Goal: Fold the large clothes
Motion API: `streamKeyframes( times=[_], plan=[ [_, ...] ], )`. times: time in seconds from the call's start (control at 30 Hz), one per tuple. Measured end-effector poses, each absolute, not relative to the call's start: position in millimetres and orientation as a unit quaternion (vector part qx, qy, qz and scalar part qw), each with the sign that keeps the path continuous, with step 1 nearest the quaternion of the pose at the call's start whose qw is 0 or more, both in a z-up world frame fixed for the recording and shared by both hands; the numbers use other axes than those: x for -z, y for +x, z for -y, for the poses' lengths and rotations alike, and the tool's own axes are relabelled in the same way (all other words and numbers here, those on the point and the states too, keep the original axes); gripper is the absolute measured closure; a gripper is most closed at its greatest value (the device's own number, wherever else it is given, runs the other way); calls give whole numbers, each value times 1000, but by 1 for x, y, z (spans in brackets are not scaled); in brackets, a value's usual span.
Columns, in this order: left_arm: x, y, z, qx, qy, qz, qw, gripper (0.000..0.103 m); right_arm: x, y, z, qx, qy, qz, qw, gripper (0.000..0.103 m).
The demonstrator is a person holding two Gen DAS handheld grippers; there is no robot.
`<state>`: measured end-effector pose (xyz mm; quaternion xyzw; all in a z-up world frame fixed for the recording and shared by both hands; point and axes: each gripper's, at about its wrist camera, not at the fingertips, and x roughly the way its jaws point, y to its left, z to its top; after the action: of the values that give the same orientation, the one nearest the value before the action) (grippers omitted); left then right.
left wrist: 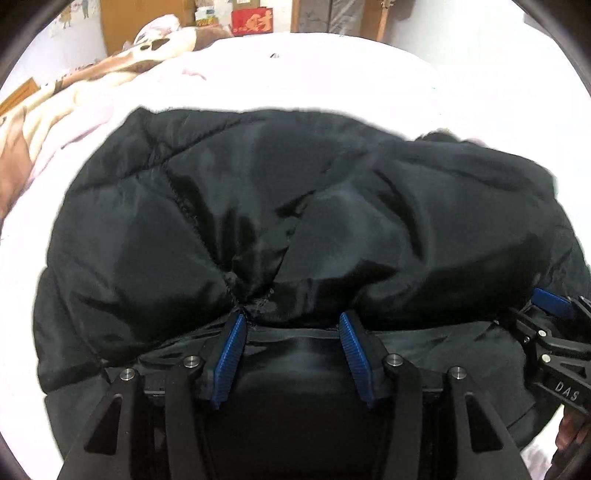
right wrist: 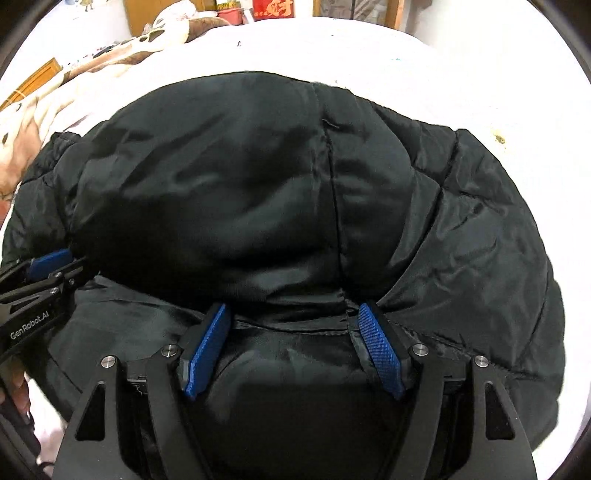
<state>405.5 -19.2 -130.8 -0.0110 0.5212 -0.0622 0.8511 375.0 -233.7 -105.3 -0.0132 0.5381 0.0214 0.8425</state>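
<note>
A large black puffer jacket (left wrist: 295,206) lies folded over on a white bed; it fills the right wrist view (right wrist: 295,206) too. My left gripper (left wrist: 291,321) is open, its blue pads (left wrist: 231,354) spread wide at the jacket's near edge, with fabric bulging between them. My right gripper (right wrist: 295,314) is open in the same way, its blue pads (right wrist: 380,350) apart against the near fold. Each gripper shows in the other's view: the right one at the far right (left wrist: 554,317), the left one at the far left (right wrist: 44,273).
The white bed sheet (left wrist: 332,66) stretches beyond the jacket. A brown and cream patterned blanket (left wrist: 74,96) lies at the left. Wooden furniture and a red box (left wrist: 253,20) stand behind the bed.
</note>
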Motion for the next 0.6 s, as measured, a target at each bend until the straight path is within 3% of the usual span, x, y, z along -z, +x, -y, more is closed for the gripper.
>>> streamKeyframes(
  times=[0.13, 0.23, 0.3, 0.6],
  plan=[
    [107, 393, -13, 68, -61, -517, 851, 50, 63, 355, 256, -14, -20, -505, 863, 35],
    [98, 380, -34, 32, -21, -498, 866, 50, 49, 337, 281, 10, -21, -488, 873, 35],
    [106, 378, -41, 15, 15, -494, 869, 50, 58, 333, 296, 34, -34, -498, 866, 35],
    [161, 399, -52, 19, 2, -527, 850, 49, 122, 350, 303, 44, -29, -528, 847, 34]
  ],
)
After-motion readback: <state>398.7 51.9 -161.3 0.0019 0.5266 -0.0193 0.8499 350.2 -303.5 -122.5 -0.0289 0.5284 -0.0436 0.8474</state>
